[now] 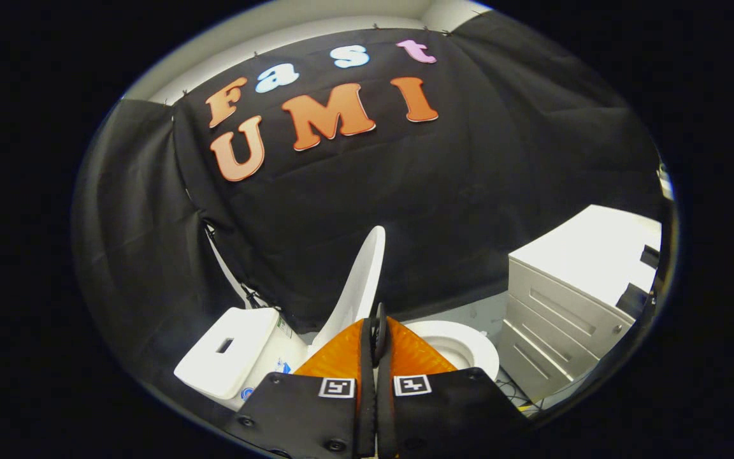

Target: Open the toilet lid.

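A: What is seen nearest the camera?

B: The claw (pixel 377 322) is seen there. Its two black carriers bear square markers, and the orange fingers (pixel 341 357) are brought together, with only a thin dark seam left between the black pads. Nothing is held between them.

A: Where is the lid placed relative to the claw?

B: The lid (pixel 359 284) is found just ahead of the fingertips and slightly to their left. It is raised nearly upright and is seen almost edge-on, its top tilted a little to the right. Whether it is touched by the tips cannot be told; its lower end is hidden behind the orange fingers.

A: And the rest of the toilet?

B: The seat (pixel 462 347) is seen beyond the fingers to the right, uncovered, with the bowl opening exposed. The white tank (pixel 233 357) is set to the left of the fingers, with a rectangular slot in its top.

A: What is found farther out?

B: A white drawer cabinet (pixel 564 306) is placed well to the right of the seat. A grey floor (pixel 478 312) is seen between the two, and cables (pixel 513 389) are lying at the cabinet's foot.
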A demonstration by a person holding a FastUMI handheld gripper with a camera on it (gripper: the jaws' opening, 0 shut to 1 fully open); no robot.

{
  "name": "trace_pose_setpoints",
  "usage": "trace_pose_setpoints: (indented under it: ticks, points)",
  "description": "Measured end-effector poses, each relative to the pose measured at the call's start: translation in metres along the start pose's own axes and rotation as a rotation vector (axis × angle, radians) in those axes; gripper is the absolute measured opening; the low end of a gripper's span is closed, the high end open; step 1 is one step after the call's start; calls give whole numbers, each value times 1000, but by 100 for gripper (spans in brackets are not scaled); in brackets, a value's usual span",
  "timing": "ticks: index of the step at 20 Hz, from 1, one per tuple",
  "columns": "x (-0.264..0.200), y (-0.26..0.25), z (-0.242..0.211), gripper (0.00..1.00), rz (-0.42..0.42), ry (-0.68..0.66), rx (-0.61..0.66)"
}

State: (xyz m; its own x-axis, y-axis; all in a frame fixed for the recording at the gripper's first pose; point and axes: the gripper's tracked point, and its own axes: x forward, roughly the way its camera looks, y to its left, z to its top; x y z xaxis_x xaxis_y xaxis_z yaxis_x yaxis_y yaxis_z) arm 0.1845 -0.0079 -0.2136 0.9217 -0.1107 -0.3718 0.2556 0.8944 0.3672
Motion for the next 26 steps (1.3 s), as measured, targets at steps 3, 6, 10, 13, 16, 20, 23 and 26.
trace_pose_setpoints:
  ticks: [3, 6, 10, 13, 16, 20, 23, 26]
  points:
    - [-4, 27, 8, 9, 22, -16, 3]
    - [-7, 60, 14, 9, 51, -19, -50]
    - [-12, 101, 19, 9, 84, -24, -118]
    - [-14, 133, 22, 9, 116, -25, -111]
    - [-16, 158, 19, 9, 147, -24, -98]
    - [-19, 189, 17, 9, 167, -24, -131]
    - [-20, 221, 13, 9, 175, -21, -163]
    - [-18, 252, 4, 10, 188, 6, -212]
